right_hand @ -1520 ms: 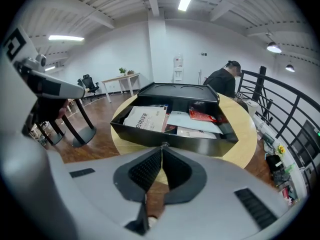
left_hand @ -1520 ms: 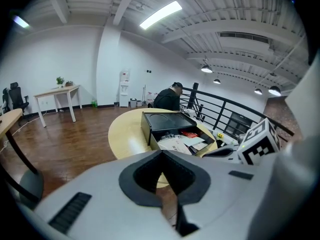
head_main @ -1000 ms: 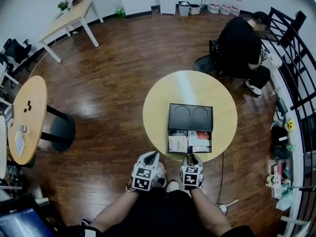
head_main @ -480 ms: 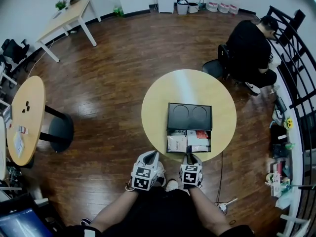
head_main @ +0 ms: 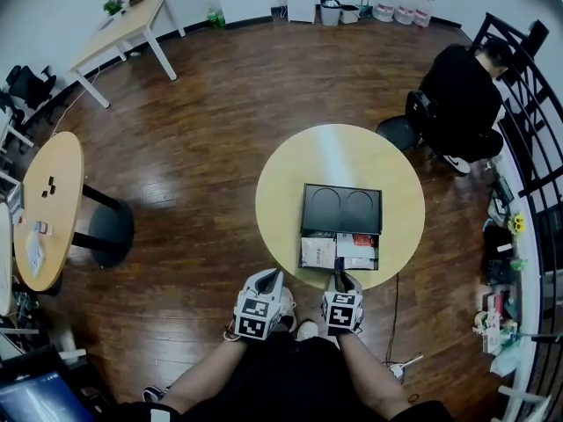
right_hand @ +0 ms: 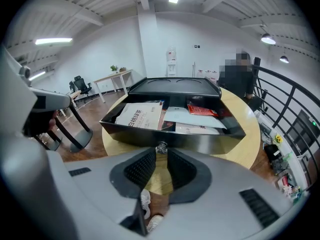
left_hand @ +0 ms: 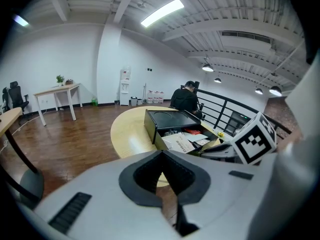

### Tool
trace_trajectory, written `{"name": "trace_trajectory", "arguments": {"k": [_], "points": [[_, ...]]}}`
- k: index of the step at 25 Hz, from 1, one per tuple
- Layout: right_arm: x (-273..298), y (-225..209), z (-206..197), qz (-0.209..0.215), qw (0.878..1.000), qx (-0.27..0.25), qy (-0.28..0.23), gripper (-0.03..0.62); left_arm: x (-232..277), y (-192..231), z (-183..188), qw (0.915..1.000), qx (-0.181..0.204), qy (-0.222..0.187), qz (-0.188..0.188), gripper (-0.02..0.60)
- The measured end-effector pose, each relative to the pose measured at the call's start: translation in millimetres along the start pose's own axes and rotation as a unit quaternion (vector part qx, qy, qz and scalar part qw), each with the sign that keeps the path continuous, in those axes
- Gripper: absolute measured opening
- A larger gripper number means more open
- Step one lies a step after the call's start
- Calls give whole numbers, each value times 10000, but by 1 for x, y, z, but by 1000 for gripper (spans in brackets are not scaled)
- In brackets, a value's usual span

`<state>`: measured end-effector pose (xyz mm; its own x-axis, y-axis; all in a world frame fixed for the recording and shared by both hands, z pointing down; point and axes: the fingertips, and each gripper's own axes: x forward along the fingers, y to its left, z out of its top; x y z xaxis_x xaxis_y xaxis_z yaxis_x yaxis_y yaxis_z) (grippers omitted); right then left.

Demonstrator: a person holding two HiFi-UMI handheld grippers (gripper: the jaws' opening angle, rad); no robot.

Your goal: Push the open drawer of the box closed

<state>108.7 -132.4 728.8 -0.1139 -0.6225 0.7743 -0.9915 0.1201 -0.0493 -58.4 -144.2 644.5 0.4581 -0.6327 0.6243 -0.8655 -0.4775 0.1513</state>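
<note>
A black box (head_main: pixel 341 207) sits on a round wooden table (head_main: pixel 290 183). Its drawer (head_main: pixel 339 251) is pulled out toward me and holds papers and a red packet (right_hand: pixel 202 110). My right gripper (head_main: pixel 341 281) is at the drawer's front wall, and its jaws are closed on the small metal knob (right_hand: pixel 161 147). My left gripper (head_main: pixel 271 281) hangs shut and empty off the table's near edge, left of the drawer. In the left gripper view the box (left_hand: pixel 170 120) and the open drawer (left_hand: pixel 187 140) lie ahead to the right, and the right gripper's marker cube (left_hand: pixel 255 140) shows beside them.
A person in black (head_main: pixel 466 104) sits on a chair beyond the table at the far right, beside a black railing (head_main: pixel 537 156). Another round table (head_main: pixel 48 209) stands at the left and a rectangular desk (head_main: pixel 123 29) at the far left. The floor is dark wood.
The seated person has shifted to the right and farther off. Both grippers and the drawer stay where they were.
</note>
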Motion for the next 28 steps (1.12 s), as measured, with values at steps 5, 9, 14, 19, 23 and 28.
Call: {"name": "trace_trajectory", "arguments": {"k": [5, 9, 14, 19, 23, 28], "points": [[7, 0, 9, -11, 9999, -94, -115, 78, 1, 1, -3, 10000, 11, 25, -7, 0], [13, -4, 17, -28, 9998, -109, -154, 78, 3, 2, -3, 10000, 2, 52, -5, 0], [23, -5, 26, -28, 9998, -97, -163, 77, 6, 6, -2, 10000, -2, 63, 16, 0], [34, -7, 30, -68, 9997, -79, -214, 78, 5, 10, -5, 10000, -4, 6, 51, 0], [42, -12, 38, -86, 9996, -83, -248, 78, 8, 8, -4, 10000, 5, -13, 32, 0], [49, -20, 47, -115, 9995, -99, -270, 78, 12, 3, -3, 10000, -14, 23, -2, 0]]}}
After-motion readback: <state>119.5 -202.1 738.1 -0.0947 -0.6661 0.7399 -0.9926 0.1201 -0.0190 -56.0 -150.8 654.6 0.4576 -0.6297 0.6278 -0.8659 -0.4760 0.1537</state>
